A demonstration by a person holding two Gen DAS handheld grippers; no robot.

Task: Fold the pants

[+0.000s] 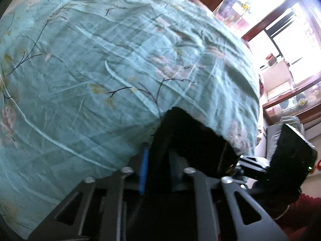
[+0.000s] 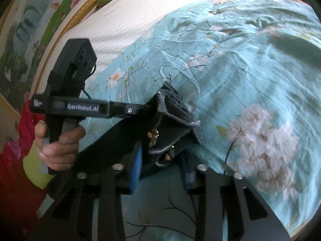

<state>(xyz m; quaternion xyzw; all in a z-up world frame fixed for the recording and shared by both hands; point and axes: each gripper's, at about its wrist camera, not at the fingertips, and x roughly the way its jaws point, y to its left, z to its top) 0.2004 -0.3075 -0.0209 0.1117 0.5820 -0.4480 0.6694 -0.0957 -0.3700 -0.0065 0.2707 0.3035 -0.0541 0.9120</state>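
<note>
Left tool (image 2: pixel 158 105), seen from the right wrist camera: fingers pressed together on the top edge of the pants (image 2: pixel 176 128), pinching dark fabric with a frayed pale hem. Handle of this tool gripped by the person's left hand (image 2: pixel 58 146), with a printed label along its side bar. In the left wrist view the same tool (image 1: pixel 160 156) sits under a mass of dark cloth, pants (image 1: pixel 190 138), with one blue finger pad (image 1: pixel 143 172) showing at the left of the fabric and the other pad hidden.

Right tool (image 2: pixel 160 160), in its own view: blue ribbed pad (image 2: pixel 136 166) at left, darker blue pad (image 2: pixel 187 172) at right, a bunched corner of the pants caught between them; small metallic trim visible on the cloth. Body of the right tool (image 1: pixel 289 156) also visible at the right edge of the left wrist view, touching the dark fabric.

Pants: held up off the bed between the two tools, which stand close together, the cloth hanging in folds below the left tool's fingers.

Bed (image 2: pixel 240 64): covered with a wrinkled teal sheet printed with pale blossoms and thin dark branches, lying behind and beneath the pants. White ribbed headboard (image 2: pixel 124 20) along the far side. Bright window (image 1: pixel 280 30) with dark red frame beyond the bed's far corner. Red sleeve (image 2: pixel 30 120) at the left hand's wrist.
</note>
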